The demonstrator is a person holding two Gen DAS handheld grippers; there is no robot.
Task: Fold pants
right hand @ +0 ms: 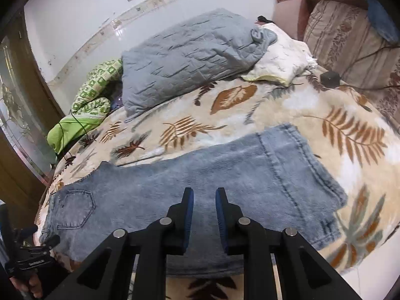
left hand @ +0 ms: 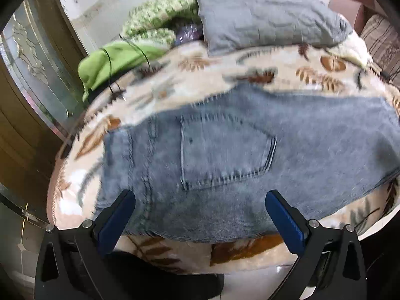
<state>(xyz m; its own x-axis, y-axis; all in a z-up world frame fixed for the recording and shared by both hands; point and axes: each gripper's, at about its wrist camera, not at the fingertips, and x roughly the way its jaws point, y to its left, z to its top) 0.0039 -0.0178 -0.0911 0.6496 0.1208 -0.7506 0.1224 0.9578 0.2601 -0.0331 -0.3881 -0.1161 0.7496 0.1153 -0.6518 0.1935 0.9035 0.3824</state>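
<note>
Jeans (right hand: 200, 187) lie flat lengthwise along the bed's (right hand: 300, 105) near edge. Left hand-held gripper (left hand: 200, 197) wide open over the waist, right hand-held gripper (right hand: 204, 195) narrowly open mid-leg, both empty. Next likely needs gripping waist and hem.

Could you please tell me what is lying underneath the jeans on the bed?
The jeans lie flat on a leaf-patterned blanket, which shows all around them. Anything beneath the denim itself is covered.

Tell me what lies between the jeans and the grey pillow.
Only bare leaf-print blanket lies between the jeans and the grey pillow; the right wrist view shows it best.
</note>
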